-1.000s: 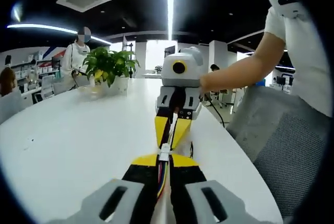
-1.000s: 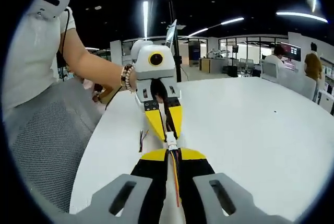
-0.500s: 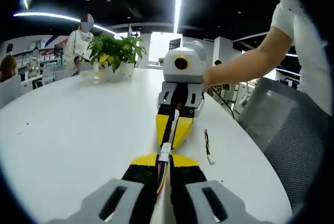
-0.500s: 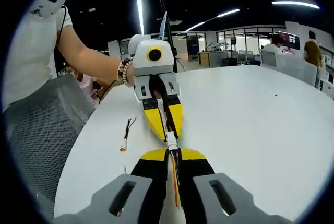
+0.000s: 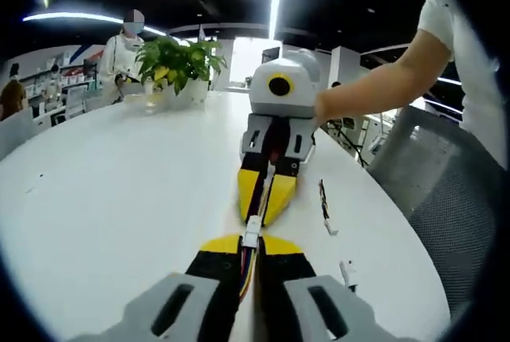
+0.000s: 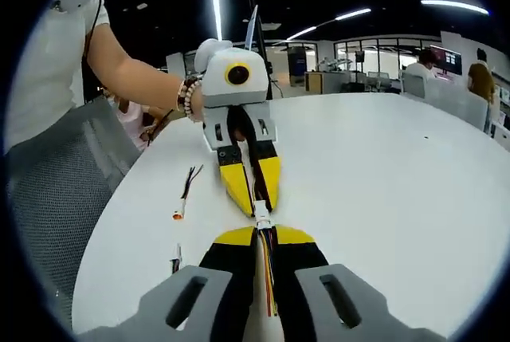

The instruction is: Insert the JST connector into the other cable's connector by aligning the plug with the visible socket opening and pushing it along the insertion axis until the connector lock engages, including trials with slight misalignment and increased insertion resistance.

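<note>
In the left gripper view my left gripper (image 5: pixel 252 242) is shut on a cable with coloured wires, its white JST connector (image 5: pixel 252 233) sticking out past the yellow tips. The right gripper (image 5: pixel 264 206) faces it tip to tip, shut on the other cable. In the right gripper view my right gripper (image 6: pixel 262 235) is shut on its multicoloured cable, whose white connector (image 6: pixel 261 217) meets the left gripper (image 6: pixel 253 202) opposite. The two connectors sit joined or touching between the tips; I cannot tell how deep.
Both grippers hover over a white table (image 5: pixel 119 190). Spare short cables (image 5: pixel 325 213) (image 6: pixel 185 190) lie on it near the person's side. A potted plant (image 5: pixel 177 67) stands at the far end. A grey mesh chair (image 5: pixel 446 198) is beside the table edge.
Both views have risen and tilted down a little, showing more table and more loose cables. The two grippers stay tip to tip with the connectors between them.
</note>
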`<state>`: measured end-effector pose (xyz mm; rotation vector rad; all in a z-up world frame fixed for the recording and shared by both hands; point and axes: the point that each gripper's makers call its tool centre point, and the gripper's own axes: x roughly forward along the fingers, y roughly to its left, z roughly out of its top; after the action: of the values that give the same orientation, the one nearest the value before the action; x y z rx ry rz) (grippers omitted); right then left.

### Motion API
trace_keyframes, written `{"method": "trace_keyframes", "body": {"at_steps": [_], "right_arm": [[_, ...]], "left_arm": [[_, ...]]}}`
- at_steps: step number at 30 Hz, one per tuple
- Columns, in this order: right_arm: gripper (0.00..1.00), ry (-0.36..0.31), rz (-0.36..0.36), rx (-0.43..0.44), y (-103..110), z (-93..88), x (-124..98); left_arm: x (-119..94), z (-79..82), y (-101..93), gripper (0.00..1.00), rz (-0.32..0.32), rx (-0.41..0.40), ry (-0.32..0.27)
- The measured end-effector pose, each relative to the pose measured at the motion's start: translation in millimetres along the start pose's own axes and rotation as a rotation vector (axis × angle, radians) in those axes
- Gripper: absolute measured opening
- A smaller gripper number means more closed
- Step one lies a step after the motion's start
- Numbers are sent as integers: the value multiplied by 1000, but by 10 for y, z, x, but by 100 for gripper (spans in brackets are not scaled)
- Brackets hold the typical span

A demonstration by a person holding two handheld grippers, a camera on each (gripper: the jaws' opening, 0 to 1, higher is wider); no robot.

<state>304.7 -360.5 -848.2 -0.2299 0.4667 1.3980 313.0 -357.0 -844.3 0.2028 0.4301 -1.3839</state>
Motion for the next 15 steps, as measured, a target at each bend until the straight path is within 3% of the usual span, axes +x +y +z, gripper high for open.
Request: {"method": "trace_keyframes", "body": {"at_steps": [15], "right_arm": [[5,-7,-24,24,-12,-19,-26]], "left_arm": [[-17,-21,16,2,26,-19,0]]}}
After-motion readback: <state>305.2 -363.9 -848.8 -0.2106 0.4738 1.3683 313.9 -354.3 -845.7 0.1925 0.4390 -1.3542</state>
